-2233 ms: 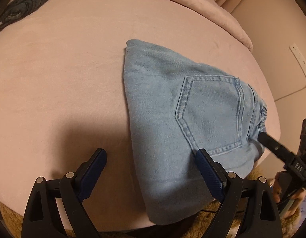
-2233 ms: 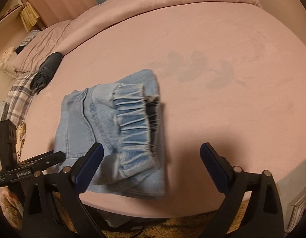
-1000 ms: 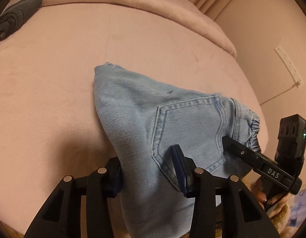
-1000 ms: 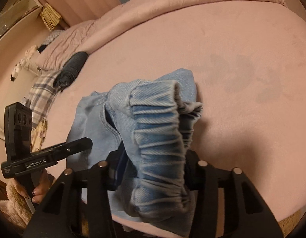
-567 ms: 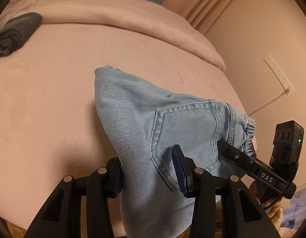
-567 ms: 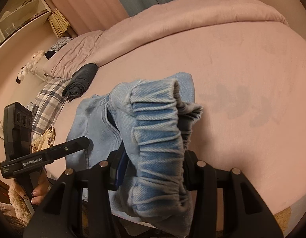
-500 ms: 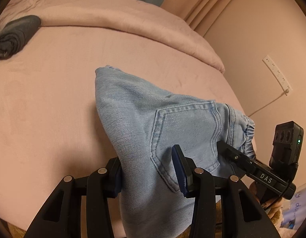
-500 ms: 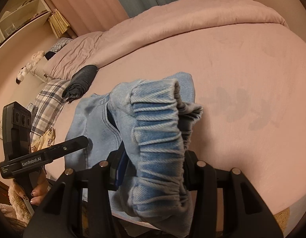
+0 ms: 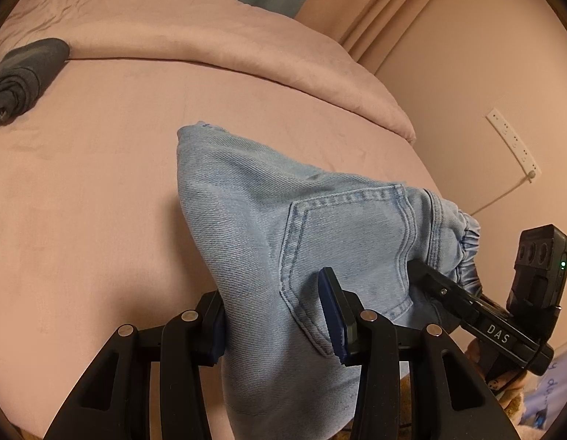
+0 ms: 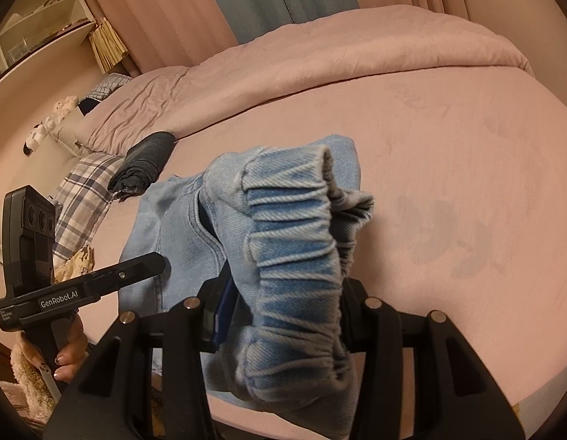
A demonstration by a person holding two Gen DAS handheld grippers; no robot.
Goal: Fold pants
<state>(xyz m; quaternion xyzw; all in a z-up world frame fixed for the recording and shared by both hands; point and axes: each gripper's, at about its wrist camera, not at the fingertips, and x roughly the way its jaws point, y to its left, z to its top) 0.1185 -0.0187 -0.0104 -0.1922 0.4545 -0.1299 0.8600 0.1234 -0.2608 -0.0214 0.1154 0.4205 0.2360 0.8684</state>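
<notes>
The folded light-blue denim pants (image 9: 283,227) are held up off the near edge of the pink bed (image 9: 100,190). My left gripper (image 9: 276,311) is shut on the folded side edge by the back pocket. My right gripper (image 10: 287,304) is shut on the gathered elastic waistband (image 10: 294,256), which bulges up between its fingers. The right gripper also shows in the left wrist view (image 9: 485,315), and the left gripper shows in the right wrist view (image 10: 81,289). The far folded corner of the pants looks to be resting on the bed.
A rolled dark grey garment (image 9: 19,73) lies at the bed's far left; it also shows in the right wrist view (image 10: 144,165). A pushed-back pink duvet (image 10: 320,58) crosses the far side. A plaid cloth (image 10: 81,198) lies at left. A wall with a power strip (image 9: 514,146) stands right.
Both grippers closed on the pants, which lay flat before, and lifted their near edge. Over the last half second the pants have hardly moved.
</notes>
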